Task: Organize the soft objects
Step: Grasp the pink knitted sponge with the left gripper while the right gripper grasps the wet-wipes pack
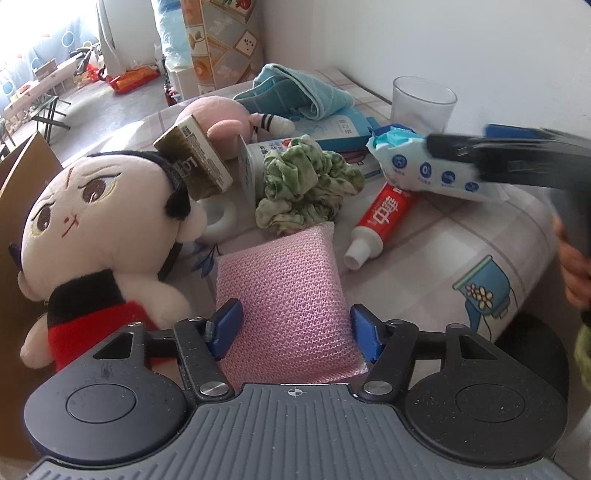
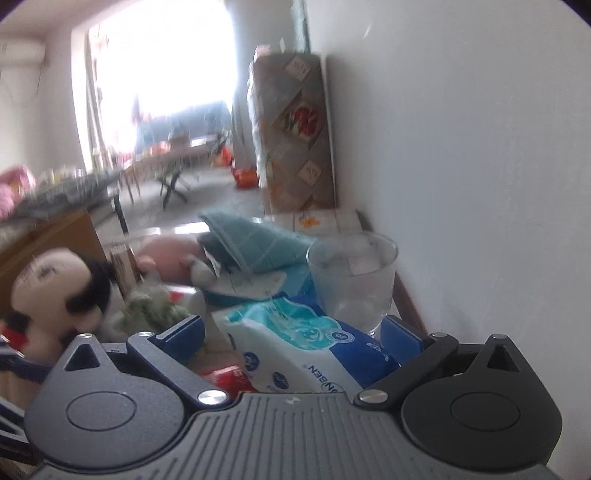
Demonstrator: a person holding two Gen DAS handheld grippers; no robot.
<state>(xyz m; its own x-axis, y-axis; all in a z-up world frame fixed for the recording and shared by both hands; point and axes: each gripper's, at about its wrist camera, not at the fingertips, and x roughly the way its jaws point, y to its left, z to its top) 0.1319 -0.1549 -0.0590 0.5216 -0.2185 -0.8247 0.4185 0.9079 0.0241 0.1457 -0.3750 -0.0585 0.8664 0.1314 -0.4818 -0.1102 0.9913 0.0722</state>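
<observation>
Table: a tablecloth (image 1: 461,236) in a pale pink-and-grey check with a blue teapot print at its near right covers the table, which stands against a white wall (image 1: 369,33) on the right.
Left gripper (image 1: 295,332): jaws clamped on a pink mesh sponge (image 1: 284,291) at the near middle of the table.
Right gripper (image 2: 291,332): jaws apart on either side of a white-and-blue wet wipes pack (image 2: 306,343); the far pad touches it, the near one shows a gap, so whether it is gripped cannot be told. In the left wrist view the pack (image 1: 424,170) hangs above a red toothpaste tube (image 1: 384,218).
Soft things: a plush doll (image 1: 103,221) with black hair and a red dress sits at the near left; a green scrunchie (image 1: 306,184) lies just beyond the sponge; a pink plush (image 1: 218,118) lies farther back, beside a folded teal towel (image 1: 295,88).
Other things: a clear plastic cup (image 1: 421,103) stands at the far right near the wall; a small brown carton (image 1: 195,158) leans on the doll's head.
Left edge: a brown cardboard panel (image 1: 26,166) stands behind the doll.
Room: a bright window (image 2: 162,59) at the far end, a grey floor (image 1: 110,107), and a tall patterned roll (image 2: 295,133) leaning on the wall.
</observation>
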